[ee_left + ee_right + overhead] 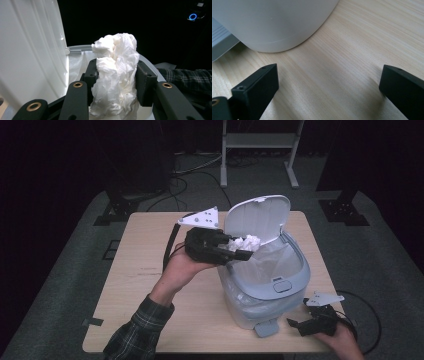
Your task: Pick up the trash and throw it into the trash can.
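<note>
At the near right edge of the pale wooden desk (pixel 150 285), the right tool (pixel 309 324) lies low in the person's hand, its black jaws spread wide with bare wood grain between them; in the right gripper view (pixel 328 82) they frame the rounded white base of the bin and nothing sits in the gap. Further in, a forearm in a dark plaid sleeve (pixel 137 332) rises from the near edge to the left tool (pixel 239 249), which is clamped on a crumpled wad of white tissue paper (pixel 246 242). In the left gripper view the wad (pixel 116 75) stands tall and creased between the two pads, bulging above them. It hangs over the open mouth of the white plastic pedal bin with a grey-blue rim (pixel 280 282), just in front of the bin's raised white lid (pixel 257 217). A clear liner shows inside the bin. Beyond the desk lie grey carpet (pixel 75 250), loose black cables and the feet of a light metal stand (pixel 260 150) against a dark room.
</note>
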`<state>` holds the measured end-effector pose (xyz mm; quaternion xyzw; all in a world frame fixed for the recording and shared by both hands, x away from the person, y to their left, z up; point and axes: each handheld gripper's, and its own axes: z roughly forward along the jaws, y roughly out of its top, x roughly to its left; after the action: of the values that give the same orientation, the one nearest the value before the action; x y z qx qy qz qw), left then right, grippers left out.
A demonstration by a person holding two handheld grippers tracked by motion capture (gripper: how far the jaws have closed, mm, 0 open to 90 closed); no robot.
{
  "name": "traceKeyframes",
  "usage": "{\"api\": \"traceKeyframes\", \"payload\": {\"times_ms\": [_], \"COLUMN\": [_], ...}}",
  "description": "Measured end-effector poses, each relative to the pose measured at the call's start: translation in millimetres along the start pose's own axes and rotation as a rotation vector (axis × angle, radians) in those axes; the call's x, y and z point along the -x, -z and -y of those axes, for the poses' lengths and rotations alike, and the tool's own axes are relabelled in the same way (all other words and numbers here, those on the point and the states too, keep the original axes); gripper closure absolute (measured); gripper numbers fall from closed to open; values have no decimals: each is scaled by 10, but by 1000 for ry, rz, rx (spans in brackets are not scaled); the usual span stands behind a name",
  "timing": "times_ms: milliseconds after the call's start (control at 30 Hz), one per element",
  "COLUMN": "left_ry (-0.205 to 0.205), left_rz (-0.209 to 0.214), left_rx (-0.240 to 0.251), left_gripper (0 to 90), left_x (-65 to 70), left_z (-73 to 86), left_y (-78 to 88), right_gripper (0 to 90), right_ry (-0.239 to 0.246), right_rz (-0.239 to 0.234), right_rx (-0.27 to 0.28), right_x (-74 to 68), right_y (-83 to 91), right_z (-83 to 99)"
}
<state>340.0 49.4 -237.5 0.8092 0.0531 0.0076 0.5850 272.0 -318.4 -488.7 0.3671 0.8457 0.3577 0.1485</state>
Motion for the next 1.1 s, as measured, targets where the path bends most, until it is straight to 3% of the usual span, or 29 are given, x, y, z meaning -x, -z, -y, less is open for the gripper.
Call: {"api": "traceKeyframes", "payload": {"times_ms": [367, 633, 800, 900, 1100], "left_ry": [-20, -18, -24, -22, -27], "left_rz": [-10, -10, -9, -15, -10], "left_rx": [-10, -6, -23, -15, -6], "left_gripper": [596, 545, 380, 333, 332], "left_x": [37, 23, 39, 51, 67], "left_z": [-122, -152, -190, -194, -188], "left_y": [-231, -293, -331, -338, -283], "right_gripper": [14, 14, 14, 14, 14], "right_ry": [4, 5, 4, 3, 2], "right_rz": [-2, -3, -4, -3, -3], "right_rx": [0, 0, 0, 0, 0], "right_x": [-1, -3, -6, -9, -11], "right_y": [1, 2, 3, 3, 5], "right_z": [1, 2, 3, 4, 5]}}
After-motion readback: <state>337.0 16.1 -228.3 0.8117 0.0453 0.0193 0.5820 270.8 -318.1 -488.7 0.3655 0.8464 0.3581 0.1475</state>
